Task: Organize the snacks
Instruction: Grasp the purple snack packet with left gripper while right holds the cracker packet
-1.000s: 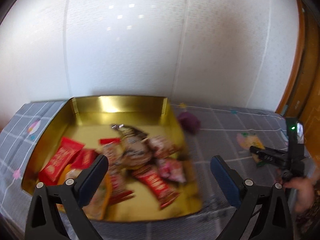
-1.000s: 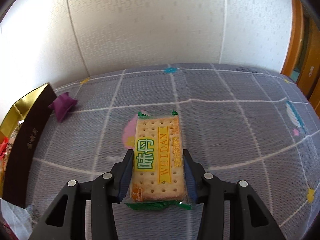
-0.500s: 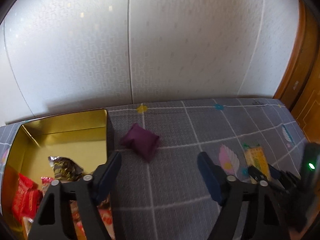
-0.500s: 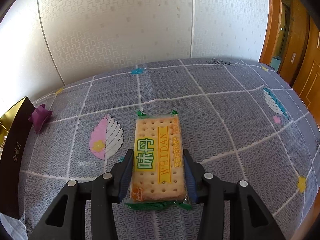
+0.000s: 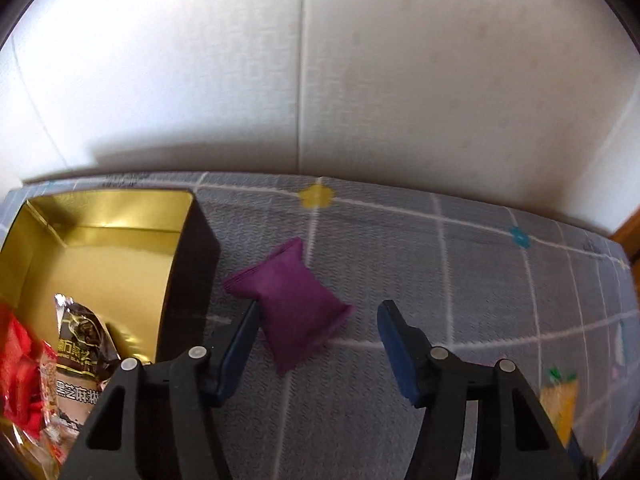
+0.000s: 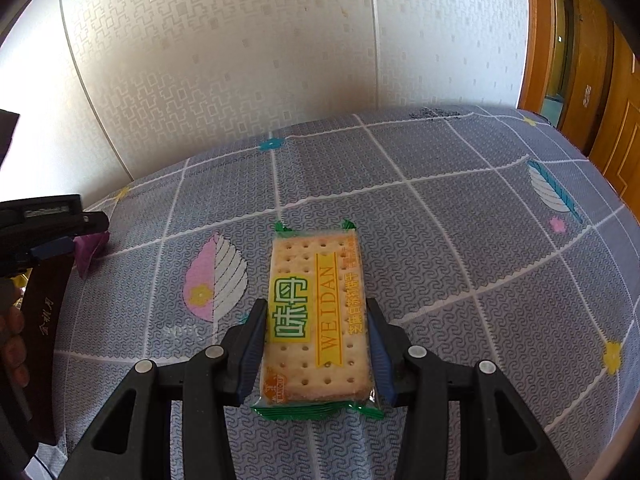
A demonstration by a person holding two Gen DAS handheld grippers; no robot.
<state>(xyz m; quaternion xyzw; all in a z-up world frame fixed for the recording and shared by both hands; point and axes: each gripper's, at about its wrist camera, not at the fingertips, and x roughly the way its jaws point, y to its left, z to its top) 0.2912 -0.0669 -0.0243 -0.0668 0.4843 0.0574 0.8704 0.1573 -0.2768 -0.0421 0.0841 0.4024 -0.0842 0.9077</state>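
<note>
My left gripper [image 5: 318, 312] is open, its jaws on either side of a purple snack packet [image 5: 290, 300] lying on the grey cloth just right of the gold box [image 5: 120, 208]. The packet sits between the fingertips, not clamped. The box holds a brown sesame packet [image 5: 80, 356] and red packets [image 5: 18, 376]. My right gripper [image 6: 316, 316] is shut on a yellow-and-green cracker packet [image 6: 316, 312] and holds it just above the cloth. The left gripper [image 6: 48, 236] and the purple packet [image 6: 90, 248] show at the left of the right wrist view.
A grey patterned cloth [image 6: 460, 240] covers the surface, which meets a white wall at the back. The box's dark outer wall [image 6: 44, 320] stands at the left. A wooden door [image 6: 592, 80] is at the far right. The cracker packet shows blurred at lower right of the left view [image 5: 560, 400].
My left gripper has swung right from over the gold box and closed in on the purple packet. My right gripper keeps its hold on the cracker packet and has shifted a little to the right.
</note>
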